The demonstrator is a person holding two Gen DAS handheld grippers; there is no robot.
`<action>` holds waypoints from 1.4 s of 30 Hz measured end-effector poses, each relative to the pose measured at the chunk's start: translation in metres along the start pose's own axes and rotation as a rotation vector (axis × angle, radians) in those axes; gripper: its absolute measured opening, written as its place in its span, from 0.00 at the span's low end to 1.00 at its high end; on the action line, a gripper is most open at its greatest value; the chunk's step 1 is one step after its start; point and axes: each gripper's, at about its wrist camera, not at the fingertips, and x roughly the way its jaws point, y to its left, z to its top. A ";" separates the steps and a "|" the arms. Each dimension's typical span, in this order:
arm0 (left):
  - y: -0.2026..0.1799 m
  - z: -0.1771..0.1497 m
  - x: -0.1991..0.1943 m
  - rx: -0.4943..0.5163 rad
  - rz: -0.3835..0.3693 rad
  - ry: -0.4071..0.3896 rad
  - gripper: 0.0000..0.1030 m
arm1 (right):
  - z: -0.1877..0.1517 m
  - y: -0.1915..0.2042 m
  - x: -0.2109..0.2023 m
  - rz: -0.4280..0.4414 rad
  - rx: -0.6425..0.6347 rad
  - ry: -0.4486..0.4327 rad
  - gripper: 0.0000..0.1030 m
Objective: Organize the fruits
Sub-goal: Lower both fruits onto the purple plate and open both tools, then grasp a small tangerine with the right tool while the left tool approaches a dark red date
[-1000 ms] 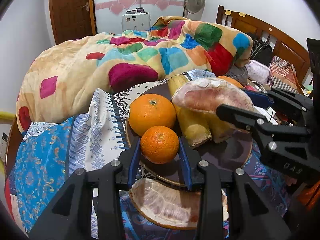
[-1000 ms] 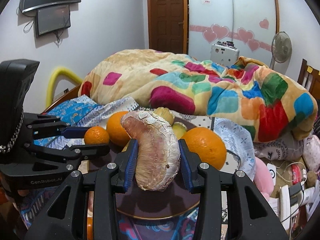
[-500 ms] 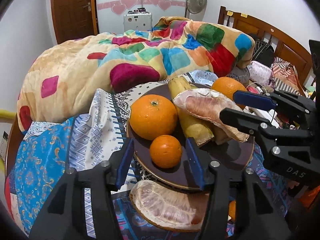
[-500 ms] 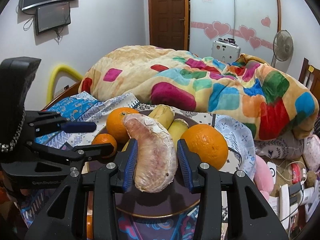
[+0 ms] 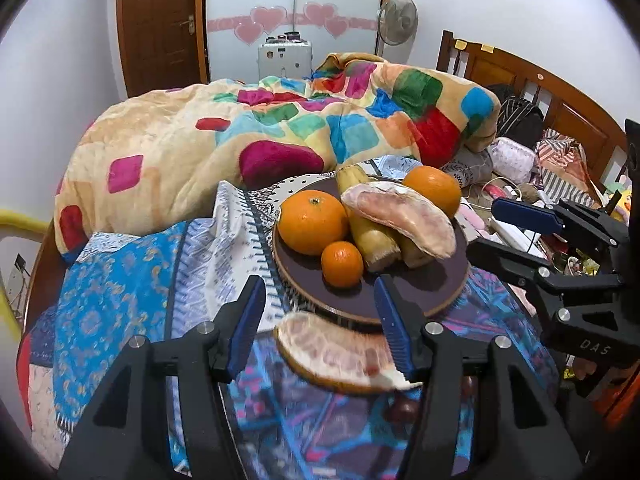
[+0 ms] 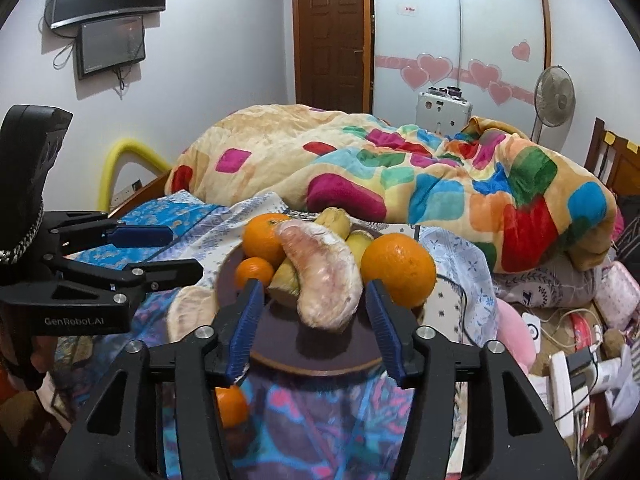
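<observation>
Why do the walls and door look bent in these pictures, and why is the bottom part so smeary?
Both views use a fisheye lens, so the brown wooden door bows and the corners go black. In the left wrist view the peeled pomelo segment on the patterned cloth is blurred; the dark round plate stays sharp. In the right wrist view the cloth and the small orange near the bottom are smeared.

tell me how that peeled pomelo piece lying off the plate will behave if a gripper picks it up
The pomelo segment beside the dark plate looks soft and membrane-skinned, so it would likely squash or tear under a firm pinch. It is long and curved, so it may sag if held at one end. Lying flat on the patterned cloth, it seems unlikely to roll.
</observation>
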 end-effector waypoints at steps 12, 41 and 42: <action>-0.010 -0.038 -0.025 0.009 -0.007 0.028 0.55 | -0.036 0.022 -0.005 0.058 0.011 0.062 0.51; -0.036 -0.070 0.008 0.008 -0.065 0.126 0.78 | -0.061 -0.007 -0.005 0.074 0.066 0.087 0.30; -0.039 -0.072 0.009 0.014 -0.063 0.127 0.77 | -0.063 -0.009 -0.007 0.069 0.066 0.090 0.30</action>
